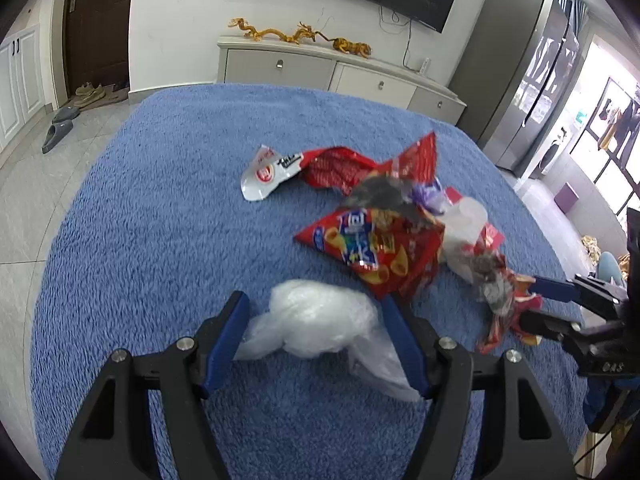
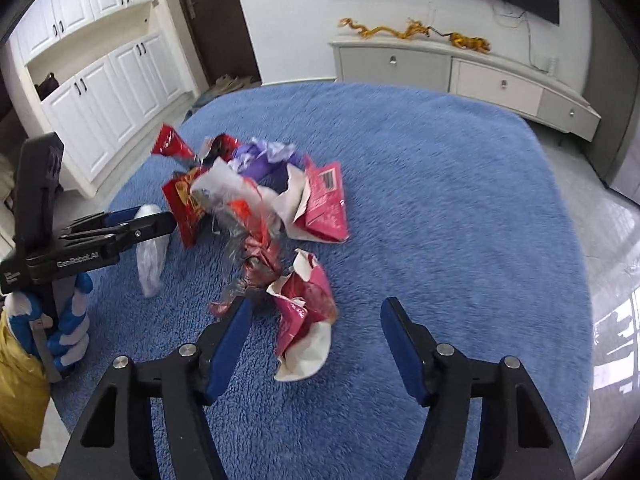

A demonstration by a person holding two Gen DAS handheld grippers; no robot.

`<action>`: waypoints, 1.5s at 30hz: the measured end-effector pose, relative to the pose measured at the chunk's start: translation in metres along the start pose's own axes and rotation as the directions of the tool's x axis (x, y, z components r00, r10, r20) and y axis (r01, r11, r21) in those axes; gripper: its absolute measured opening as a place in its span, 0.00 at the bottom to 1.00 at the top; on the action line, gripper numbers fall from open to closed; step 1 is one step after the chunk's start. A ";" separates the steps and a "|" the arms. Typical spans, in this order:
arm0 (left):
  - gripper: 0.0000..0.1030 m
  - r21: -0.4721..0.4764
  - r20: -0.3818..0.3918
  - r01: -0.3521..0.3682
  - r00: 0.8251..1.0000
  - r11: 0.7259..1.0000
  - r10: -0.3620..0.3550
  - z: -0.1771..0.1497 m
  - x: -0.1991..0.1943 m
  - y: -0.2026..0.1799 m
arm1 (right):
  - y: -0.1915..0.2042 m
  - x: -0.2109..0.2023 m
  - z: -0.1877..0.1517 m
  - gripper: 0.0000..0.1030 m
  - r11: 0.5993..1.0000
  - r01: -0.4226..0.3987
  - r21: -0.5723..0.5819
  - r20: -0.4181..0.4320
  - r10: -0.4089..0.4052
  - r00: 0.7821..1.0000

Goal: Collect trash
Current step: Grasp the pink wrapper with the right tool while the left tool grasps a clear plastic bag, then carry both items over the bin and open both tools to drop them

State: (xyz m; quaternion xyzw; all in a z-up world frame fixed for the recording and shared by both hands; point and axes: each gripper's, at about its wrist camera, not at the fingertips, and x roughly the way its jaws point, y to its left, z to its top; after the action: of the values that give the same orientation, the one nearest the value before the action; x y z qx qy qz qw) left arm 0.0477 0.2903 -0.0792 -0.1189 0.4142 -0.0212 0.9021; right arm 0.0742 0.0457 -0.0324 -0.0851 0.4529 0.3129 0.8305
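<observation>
The left gripper [image 1: 316, 328] has its jaws apart around a clear plastic bag [image 1: 320, 326]; the slippery film could squeeze out. The right gripper [image 2: 316, 334], jaws also apart over a pink wrapper [image 2: 306, 312], might snag the blue fleece cover [image 2: 440, 200].

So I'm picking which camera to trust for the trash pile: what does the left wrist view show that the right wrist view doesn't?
Only the left wrist view shows the white and red wrapper lying flat at the far side, and the fridge. Only the right wrist view shows the pink packet, the white cupboards and a yellow bag. Both show the blue fleece cover, the clear plastic bag between the left hand-held gripper fingers, the red snack bag and the crumpled wrapper between the right hand-held gripper fingers.
</observation>
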 end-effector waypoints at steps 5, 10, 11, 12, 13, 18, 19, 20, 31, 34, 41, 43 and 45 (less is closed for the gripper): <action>0.48 0.039 -0.004 -0.008 1.000 0.999 0.008 -0.010 -0.007 -0.011 | -0.006 0.006 -0.003 0.38 0.999 -0.044 0.021 0.000 0.044 0.999; 0.38 0.041 0.010 -0.012 1.000 0.999 0.011 -0.021 -0.019 -0.018 | -0.007 0.000 -0.008 0.28 0.997 -0.075 0.017 0.020 0.075 0.997; 0.38 0.039 0.014 -0.012 1.000 0.999 0.011 -0.022 -0.022 -0.019 | -0.008 -0.003 -0.009 0.28 0.997 -0.077 0.014 0.023 0.076 0.997; 0.37 0.038 0.021 -0.014 1.000 0.999 0.013 -0.023 -0.026 -0.021 | -0.009 -0.007 -0.011 0.28 0.997 -0.078 0.013 0.030 0.078 0.997; 0.37 0.038 0.029 -0.016 0.999 0.999 0.015 -0.024 -0.031 -0.024 | -0.010 -0.012 -0.013 0.28 0.997 -0.081 0.015 0.037 0.080 0.996; 0.37 0.058 0.069 -0.018 0.998 0.998 0.014 -0.028 -0.056 -0.040 | -0.020 -0.039 -0.024 0.28 0.996 -0.082 0.037 0.086 0.078 0.993; 0.37 0.065 0.079 -0.016 0.997 0.998 0.011 -0.028 -0.063 -0.045 | -0.022 -0.045 -0.026 0.28 0.996 -0.082 0.043 0.097 0.078 0.992; 0.37 0.071 0.087 -0.015 0.996 0.997 0.009 -0.028 -0.067 -0.049 | -0.025 -0.051 -0.028 0.28 0.995 -0.083 0.049 0.111 0.077 0.991; 0.37 0.206 0.156 0.059 0.983 0.977 -0.093 -0.008 -0.107 -0.132 | -0.069 -0.144 -0.061 0.28 0.986 -0.031 0.164 0.302 -0.020 0.953; 0.37 0.248 0.148 0.086 0.981 0.965 -0.126 -0.004 -0.104 -0.162 | -0.088 -0.171 -0.075 0.28 0.977 0.016 0.212 0.350 -0.092 0.932; 0.37 0.349 0.087 0.169 0.974 0.922 -0.211 0.005 -0.087 -0.242 | -0.138 -0.220 -0.113 0.28 0.932 0.091 0.350 0.417 -0.242 0.876; 0.37 0.382 0.063 0.196 0.969 0.903 -0.237 0.008 -0.079 -0.270 | -0.160 -0.224 -0.128 0.28 0.908 0.097 0.407 0.415 -0.278 0.866; 0.37 0.411 0.033 0.228 0.964 0.883 -0.264 0.010 -0.067 -0.300 | -0.180 -0.224 -0.140 0.28 0.881 0.101 0.463 0.400 -0.309 0.863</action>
State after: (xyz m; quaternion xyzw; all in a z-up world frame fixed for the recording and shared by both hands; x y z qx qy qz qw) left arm 0.0296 0.0100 0.0465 0.0171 0.3423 -0.2152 0.9145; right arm -0.0050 -0.2552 0.0419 0.1266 0.2871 0.1249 0.9413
